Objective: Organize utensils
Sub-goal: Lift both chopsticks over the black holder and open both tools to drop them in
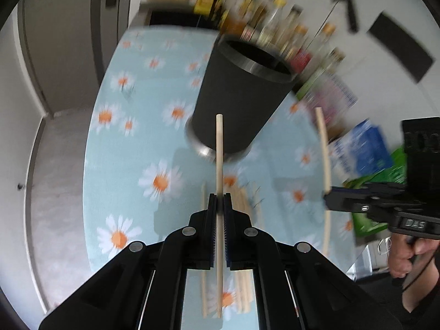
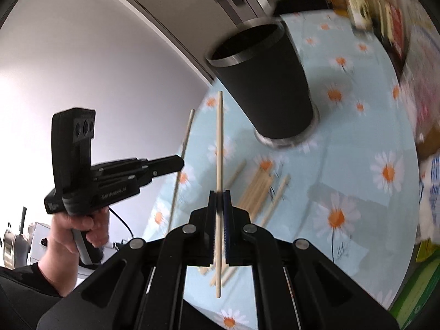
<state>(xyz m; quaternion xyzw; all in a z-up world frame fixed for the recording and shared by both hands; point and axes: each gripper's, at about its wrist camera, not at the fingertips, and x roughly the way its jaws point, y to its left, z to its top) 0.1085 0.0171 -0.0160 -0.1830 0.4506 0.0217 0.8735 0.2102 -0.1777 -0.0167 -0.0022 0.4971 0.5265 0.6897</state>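
The left claw (image 1: 219,206) is clamped on one wooden chopstick (image 1: 219,165); the stick runs straight out along the claw's fingers, its far tip pointing at the black cup (image 1: 236,96) and, in the left wrist view, overlapping the cup's lower wall. The right claw (image 2: 219,200) is likewise clamped on a second chopstick (image 2: 219,143), again lengthwise between the fingers; its tip ends just short of the cup (image 2: 269,82), a little to the left of it in the right wrist view. Both claws are held above the worktop (image 1: 132,143), which wears a pale blue daisy cloth; the cup stands upright on it, open mouth up, though the fisheye makes it look tilted. The remaining chopsticks (image 2: 258,189) lie loose in a rough bundle on the cloth, below and between the claws, on the near side of the cup.

The coming move turns on one thing: each stick's long axis points toward the side of the cup, not its mouth; so each would likely have to be raised and tipped nearer upright before release. Which hand is nearer the cup is hard to judge; motion blur and lens distortion leave it uncertain. Bottles and packets (image 1: 277,27) crowd behind the cup; a wide swing could knock them.
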